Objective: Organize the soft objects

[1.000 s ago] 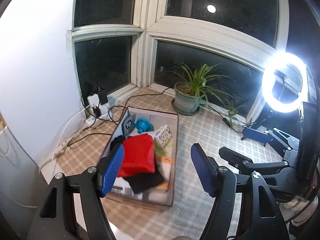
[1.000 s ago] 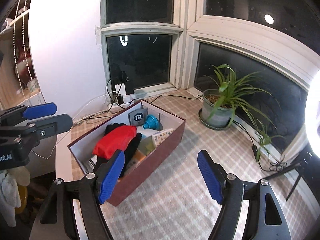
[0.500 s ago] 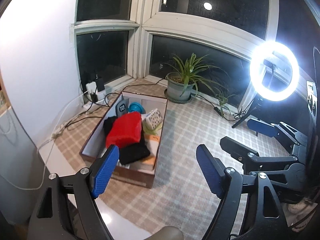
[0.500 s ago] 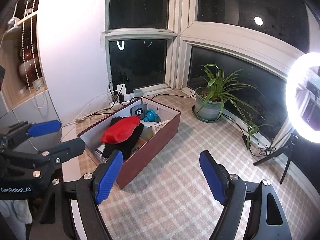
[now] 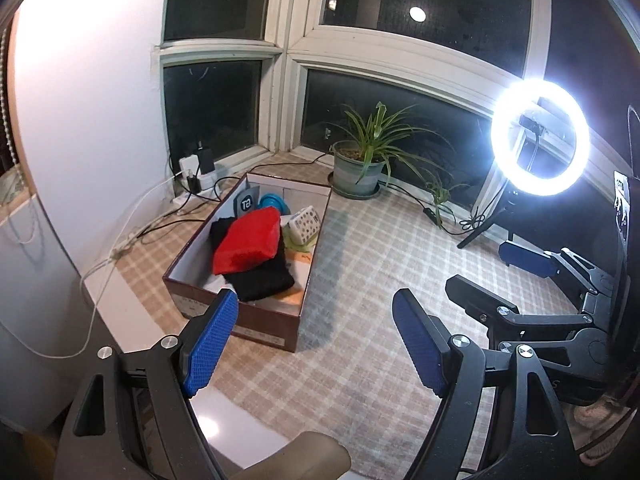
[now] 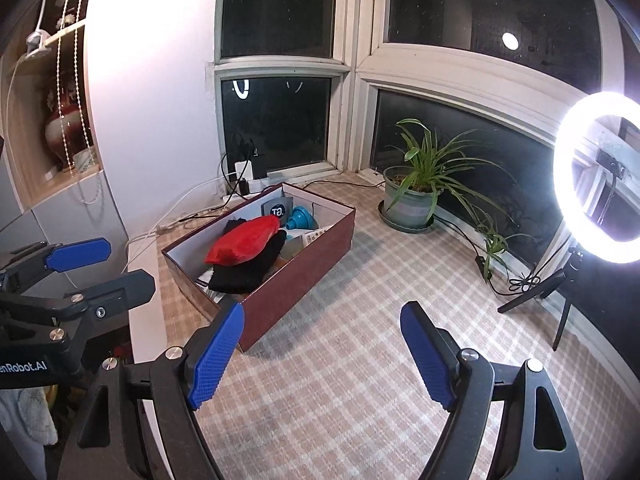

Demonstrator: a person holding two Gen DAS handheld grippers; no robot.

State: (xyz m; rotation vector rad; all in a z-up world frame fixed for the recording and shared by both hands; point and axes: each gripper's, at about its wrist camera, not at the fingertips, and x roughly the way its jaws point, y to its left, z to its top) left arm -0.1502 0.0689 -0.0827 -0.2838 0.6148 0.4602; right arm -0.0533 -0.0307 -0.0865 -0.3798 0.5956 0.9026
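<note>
My left gripper (image 5: 314,344) and my right gripper (image 6: 320,354) both hang over the checked cloth (image 5: 372,264) with their blue pads spread wide and nothing between them. The soft things sit in the brown box (image 6: 296,268) ahead and to my left: a red cloth (image 5: 248,246) lies on top of a black one (image 5: 260,280), with a blue funnel (image 6: 302,218) and a dotted white packet (image 5: 305,222) toward the far end. A potted plant (image 6: 412,196) stands past the box by the window, and a lit ring lamp (image 5: 540,138) glares on my right.
</note>
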